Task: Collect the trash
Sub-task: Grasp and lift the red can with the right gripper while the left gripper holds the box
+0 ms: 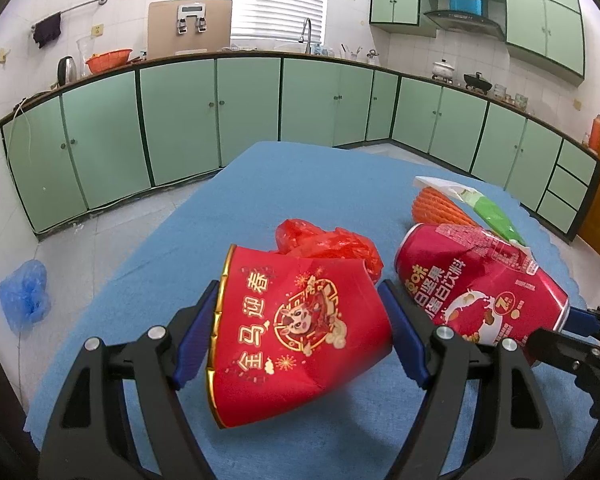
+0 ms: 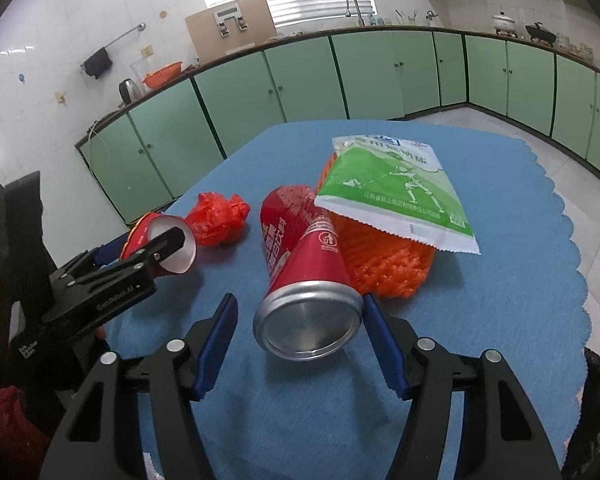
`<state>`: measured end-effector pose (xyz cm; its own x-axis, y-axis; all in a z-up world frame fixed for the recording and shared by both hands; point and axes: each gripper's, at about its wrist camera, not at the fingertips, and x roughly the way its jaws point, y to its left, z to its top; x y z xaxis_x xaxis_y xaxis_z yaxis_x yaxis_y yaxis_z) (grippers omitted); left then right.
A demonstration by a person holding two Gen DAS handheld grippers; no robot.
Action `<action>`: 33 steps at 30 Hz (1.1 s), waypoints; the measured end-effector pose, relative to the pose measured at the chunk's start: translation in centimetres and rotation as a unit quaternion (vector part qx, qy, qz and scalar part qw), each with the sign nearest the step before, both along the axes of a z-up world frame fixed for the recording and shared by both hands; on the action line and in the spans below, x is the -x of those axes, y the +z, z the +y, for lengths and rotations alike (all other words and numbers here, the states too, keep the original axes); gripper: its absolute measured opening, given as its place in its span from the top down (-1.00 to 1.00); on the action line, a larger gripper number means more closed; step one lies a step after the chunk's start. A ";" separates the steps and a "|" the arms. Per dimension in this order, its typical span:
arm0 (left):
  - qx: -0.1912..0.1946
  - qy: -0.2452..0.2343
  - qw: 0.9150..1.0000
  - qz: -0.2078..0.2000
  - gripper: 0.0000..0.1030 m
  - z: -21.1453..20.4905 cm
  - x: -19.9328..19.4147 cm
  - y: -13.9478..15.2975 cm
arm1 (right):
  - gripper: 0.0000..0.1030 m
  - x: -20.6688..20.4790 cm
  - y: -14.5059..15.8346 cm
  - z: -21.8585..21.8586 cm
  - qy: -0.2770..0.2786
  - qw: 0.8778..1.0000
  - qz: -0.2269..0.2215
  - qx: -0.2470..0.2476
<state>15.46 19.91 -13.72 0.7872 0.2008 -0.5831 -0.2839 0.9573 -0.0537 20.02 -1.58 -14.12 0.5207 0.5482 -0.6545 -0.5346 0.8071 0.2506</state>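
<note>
Trash is still lying on the tabletop (image 2: 500,320): left gripper (image 1: 300,340) is clamping a paper cup (image 1: 296,332), right gripper (image 2: 300,336) is closing around a dented can (image 2: 304,280), one pad not yet touching

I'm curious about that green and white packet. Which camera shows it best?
The right wrist view: the green and white packet lies face-up across the orange mesh, print visible. The left wrist view catches only its edge behind the red can.

Red paper cup (image 1: 300,332) – gold rim and lettering; red can (image 2: 304,268); blue cloth (image 2: 500,280); green-white packet (image 2: 396,188).
</note>
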 end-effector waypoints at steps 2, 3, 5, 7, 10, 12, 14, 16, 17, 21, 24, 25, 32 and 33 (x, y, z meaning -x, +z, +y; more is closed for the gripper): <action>-0.001 -0.002 1.000 0.002 -0.46 0.0 0.0 -0.1 | -0.24 -0.6 -0.1 -0.1 -0.002 1.000 0.002 -0.010; -0.001 -0.003 1.000 0.002 -0.46 0.0 0.1 -0.1 | -0.25 -0.9 -0.1 0.0 -0.003 1.000 0.004 -0.016; 0.000 -0.004 1.000 0.004 -0.46 -0.1 0.1 -0.2 | -0.28 -1.8 -0.3 0.1 -0.006 0.999 0.014 -0.029; 0.000 -0.004 1.000 0.005 -0.46 0.1 0.0 -0.1 | -0.42 -2.7 -0.6 0.3 -0.007 0.999 0.029 -0.044; 0.000 -0.002 1.000 0.005 -0.46 0.2 0.0 -0.1 | -0.43 -3.7 -0.7 0.9 -0.004 0.998 0.037 -0.046; 0.000 0.000 1.000 0.005 -0.46 0.3 -0.1 -0.1 | -0.43 -4.3 -0.8 1.3 0.000 0.998 0.039 -0.045; 0.000 0.001 1.000 0.005 -0.46 0.5 -0.1 -0.1 | -0.44 -4.8 -0.9 1.8 0.000 0.999 0.039 -0.038; 0.000 0.002 1.000 0.007 -0.46 0.7 -0.2 -0.2 | -0.29 -5.0 -0.9 2.1 0.003 0.999 0.037 -0.030; 0.000 0.002 1.000 0.007 -0.46 0.6 -0.2 -0.3 | -0.20 -5.0 -0.9 2.2 0.005 0.999 0.036 -0.026; 0.000 0.002 1.000 0.011 -0.46 0.6 -0.2 -0.6 | 0.35 -4.7 -1.3 2.6 0.023 0.998 0.051 -0.007; 0.000 0.006 1.000 0.013 -0.46 0.8 -0.1 -0.7 | 0.35 -3.8 -1.4 2.3 0.031 0.998 0.054 -0.007; 0.001 0.007 1.000 0.014 -0.46 0.8 -0.2 -0.6 | 0.33 -3.8 -1.4 2.2 0.035 0.997 0.061 -0.012; 0.001 0.008 1.000 0.020 -0.46 0.6 -0.3 -0.9 | 0.00 -5.4 -3.0 3.2 0.040 0.994 0.096 -0.013; 0.000 0.008 1.000 0.020 -0.46 0.6 -0.3 -0.8 | 0.00 -5.6 -3.2 3.3 0.040 0.994 0.102 -0.015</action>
<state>15.73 20.54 -14.57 0.7594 0.2128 -0.6148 -0.3013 0.9526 -0.0424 25.65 1.75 -17.34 0.3334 0.6039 -0.7240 -0.5326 0.7543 0.3839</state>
